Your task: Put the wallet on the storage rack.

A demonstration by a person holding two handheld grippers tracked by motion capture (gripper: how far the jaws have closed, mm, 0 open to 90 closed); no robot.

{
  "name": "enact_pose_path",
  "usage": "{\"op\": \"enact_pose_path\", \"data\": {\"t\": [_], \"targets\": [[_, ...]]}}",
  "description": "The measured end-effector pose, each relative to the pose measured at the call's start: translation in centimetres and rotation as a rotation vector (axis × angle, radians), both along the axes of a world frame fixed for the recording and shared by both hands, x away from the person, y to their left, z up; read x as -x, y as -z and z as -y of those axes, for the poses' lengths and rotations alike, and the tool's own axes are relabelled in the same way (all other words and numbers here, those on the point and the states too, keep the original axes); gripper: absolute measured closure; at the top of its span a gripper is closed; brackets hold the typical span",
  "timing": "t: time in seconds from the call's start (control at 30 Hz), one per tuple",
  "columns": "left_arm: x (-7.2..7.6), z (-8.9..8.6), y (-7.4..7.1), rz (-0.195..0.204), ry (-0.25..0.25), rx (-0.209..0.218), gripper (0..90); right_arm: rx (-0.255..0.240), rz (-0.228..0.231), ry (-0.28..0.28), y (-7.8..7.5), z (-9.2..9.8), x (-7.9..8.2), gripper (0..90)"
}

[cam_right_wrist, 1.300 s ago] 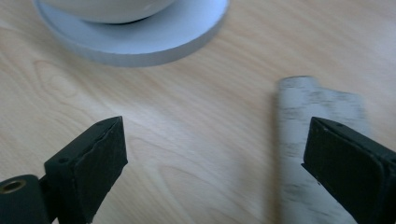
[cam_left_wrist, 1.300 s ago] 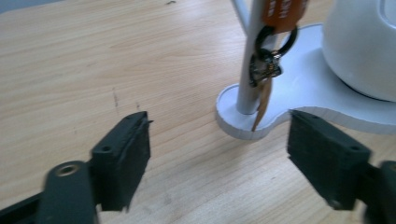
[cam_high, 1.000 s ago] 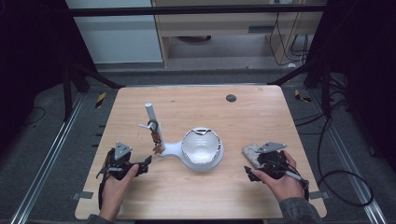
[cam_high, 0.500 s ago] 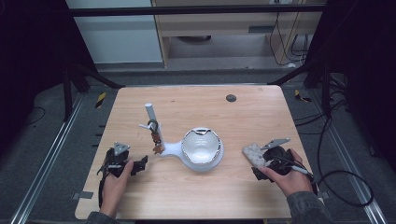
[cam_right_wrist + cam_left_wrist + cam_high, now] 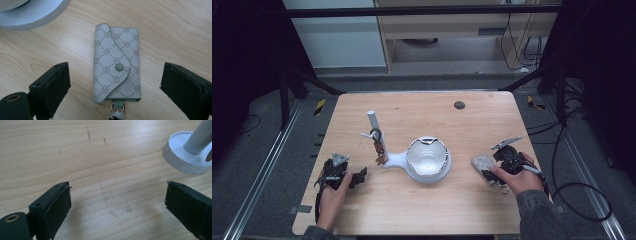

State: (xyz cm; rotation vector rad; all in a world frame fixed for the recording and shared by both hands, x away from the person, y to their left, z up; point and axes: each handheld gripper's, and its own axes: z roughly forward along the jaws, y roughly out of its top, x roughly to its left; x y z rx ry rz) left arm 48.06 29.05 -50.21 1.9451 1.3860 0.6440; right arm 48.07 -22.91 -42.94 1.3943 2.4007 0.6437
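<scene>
Grey key pouch point(image 5: 116, 67) between open jaws

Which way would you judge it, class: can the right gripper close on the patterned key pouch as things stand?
Probably yes. The key pouch lies flat on the table between the right gripper's open jaws, with bare wood on both sides and nothing across it. The white stand's base sits off to one side, apart.

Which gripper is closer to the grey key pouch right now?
Right. The right gripper has the key pouch lying untouched between its open fingers; the left gripper sits across the table, beyond the white stand.
</scene>
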Motion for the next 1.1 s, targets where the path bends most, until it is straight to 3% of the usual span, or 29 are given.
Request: {"op": "enact_pose_path", "data": {"t": [0.1,0.5,0.73,1.1], "targets": [[-0.1,-0.3,0.5,-0.031,0.011,0.000,6.3,-0.001,-0.009,0.013,0.1,0.2,-0.3,9.0],[0.0,-0.3,0.6,-0.037,0.021,-0.019,3.7,0.068,-0.097,-0.009,1.3,0.2,-0.6,15.0],[0.0,-0.2,0.6,-0.040,0.026,-0.019,2.4,0.057,-0.161,0.016,2.1,0.4,-2.0,11.6],[0.2,-0.1,0.6,-0.042,0.052,-0.021,2.3,0.065,-0.194,0.012,3.0,0.2,-2.2,10.0]]}}
